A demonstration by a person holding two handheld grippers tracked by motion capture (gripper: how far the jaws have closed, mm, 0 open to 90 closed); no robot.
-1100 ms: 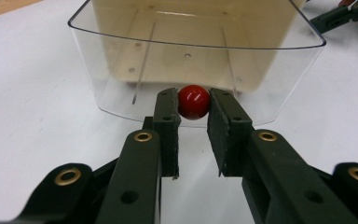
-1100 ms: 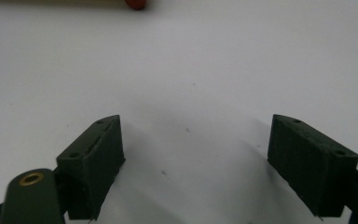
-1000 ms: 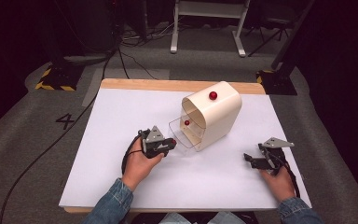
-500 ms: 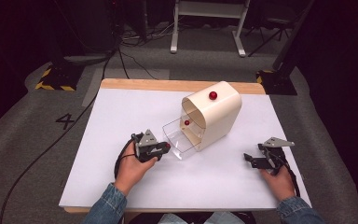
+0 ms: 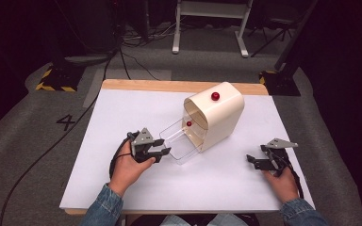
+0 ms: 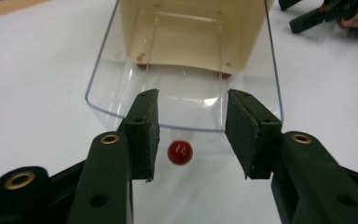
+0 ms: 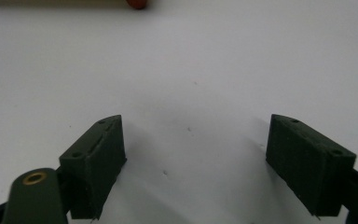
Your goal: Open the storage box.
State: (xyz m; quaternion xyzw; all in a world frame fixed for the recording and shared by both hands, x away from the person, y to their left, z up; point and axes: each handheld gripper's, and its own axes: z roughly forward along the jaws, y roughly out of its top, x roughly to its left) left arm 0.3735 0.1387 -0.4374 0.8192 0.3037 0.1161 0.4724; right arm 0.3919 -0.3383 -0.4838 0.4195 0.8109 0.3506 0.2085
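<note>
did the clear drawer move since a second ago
Yes. The clear drawer now sticks further out of the cream box, toward the left gripper, whose jaws have just opened off its red knob.

Denim sleeves (image 5: pixel 104 207); black hand-held gripper (image 5: pixel 166 147) with brass-ringed screw holes.
</note>
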